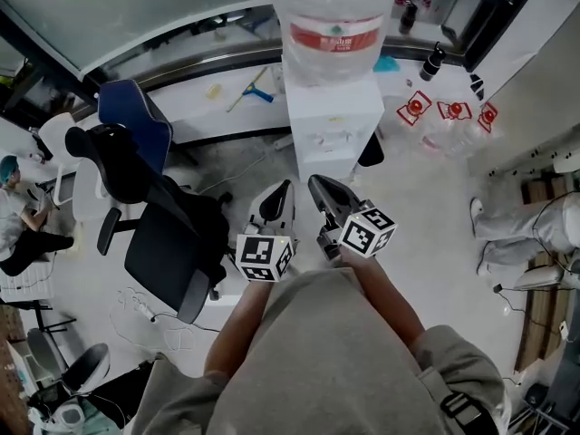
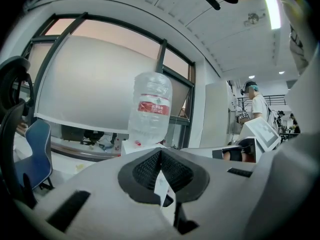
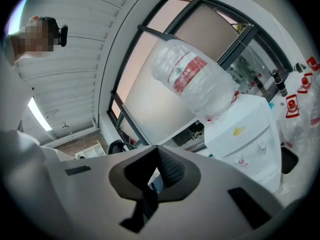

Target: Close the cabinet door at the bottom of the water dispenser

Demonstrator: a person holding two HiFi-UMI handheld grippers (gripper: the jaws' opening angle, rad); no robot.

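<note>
The white water dispenser (image 1: 333, 125) stands ahead of me with a clear bottle (image 1: 331, 25) upside down on top. Its bottom cabinet is hidden in the head view. A dark shape (image 1: 370, 150) shows at its lower right, and I cannot tell whether it is the door. My left gripper (image 1: 276, 202) and right gripper (image 1: 331, 198) are side by side a little short of the dispenser, both shut and empty. The left gripper (image 2: 160, 151) points level at the bottle (image 2: 150, 109). In the right gripper view the gripper (image 3: 157, 149) is rolled, and the dispenser (image 3: 247, 134) leans to the right.
A black office chair (image 1: 172, 234) stands close on my left, with a blue chair (image 1: 136, 120) behind it. Several clear bottles with red labels (image 1: 449, 111) lie on the floor right of the dispenser. A person sits at far left (image 1: 23, 216); someone's legs (image 1: 526, 225) are at right.
</note>
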